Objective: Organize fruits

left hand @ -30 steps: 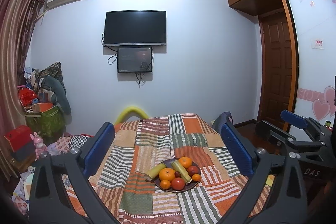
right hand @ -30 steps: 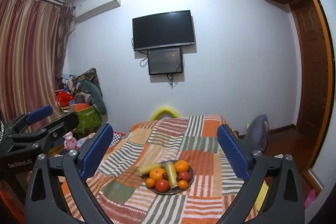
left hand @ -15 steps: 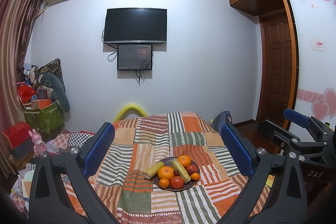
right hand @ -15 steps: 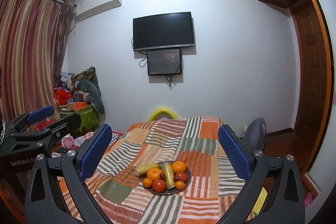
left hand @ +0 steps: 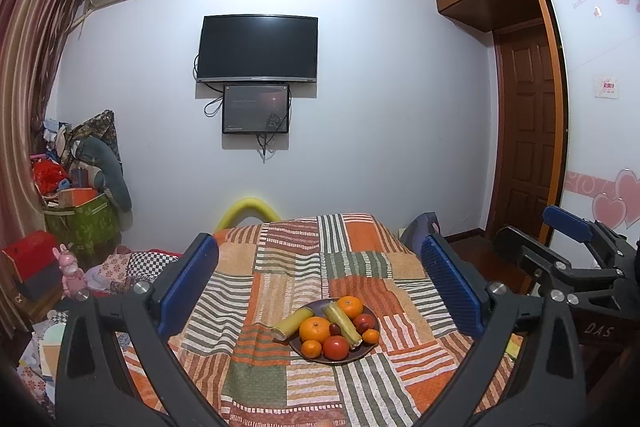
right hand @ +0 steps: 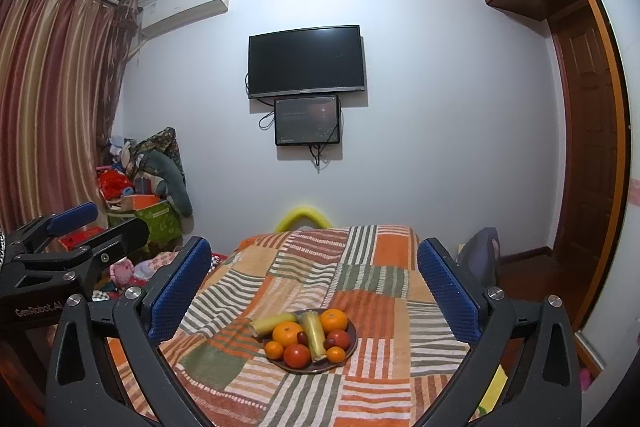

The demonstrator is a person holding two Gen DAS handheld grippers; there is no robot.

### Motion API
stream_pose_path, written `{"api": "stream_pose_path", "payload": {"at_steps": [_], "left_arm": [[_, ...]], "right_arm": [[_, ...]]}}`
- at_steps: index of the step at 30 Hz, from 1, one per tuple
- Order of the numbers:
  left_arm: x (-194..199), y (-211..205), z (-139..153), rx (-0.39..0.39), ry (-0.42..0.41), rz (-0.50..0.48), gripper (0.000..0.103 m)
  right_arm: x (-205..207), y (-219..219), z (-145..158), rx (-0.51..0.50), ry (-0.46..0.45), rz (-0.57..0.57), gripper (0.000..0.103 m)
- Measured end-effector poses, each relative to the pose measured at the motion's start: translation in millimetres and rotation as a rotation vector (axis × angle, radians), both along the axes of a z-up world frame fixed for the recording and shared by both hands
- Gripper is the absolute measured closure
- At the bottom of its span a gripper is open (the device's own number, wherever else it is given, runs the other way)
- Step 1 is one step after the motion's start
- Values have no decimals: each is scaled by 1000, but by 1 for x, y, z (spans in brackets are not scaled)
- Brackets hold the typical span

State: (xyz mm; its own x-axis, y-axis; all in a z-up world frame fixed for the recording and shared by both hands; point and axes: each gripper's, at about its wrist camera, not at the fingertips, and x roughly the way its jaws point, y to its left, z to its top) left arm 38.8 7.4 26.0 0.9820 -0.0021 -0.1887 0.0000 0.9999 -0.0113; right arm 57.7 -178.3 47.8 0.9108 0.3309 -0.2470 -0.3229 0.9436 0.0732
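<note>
Colours and patterns of the fruit setting.
At lower centre, a dark brown plate [left hand: 298, 350] holds oranges [left hand: 315, 329], red tomatoes [left hand: 336, 347] and yellow-green stalks [left hand: 340, 319] on a patchwork cloth [left hand: 280, 267] of orange, green and white stripes; both tools carry blue pads [right hand: 448, 291].

We see a dark television [left hand: 258, 49] above a small monitor [left hand: 256, 109], striped curtains [right hand: 52, 99], and a brown door [left hand: 526, 131].

Two side-by-side views toward fruit plate [left hand: 334, 359]
</note>
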Motion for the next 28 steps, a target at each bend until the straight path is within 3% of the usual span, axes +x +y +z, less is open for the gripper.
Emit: {"api": "stream_pose_path", "payload": {"at_steps": [28], "left_arm": [[-2,-2,-1,2,5,-24,0]], "right_arm": [[2,-1,3,-3,-3,-8,0]]}}
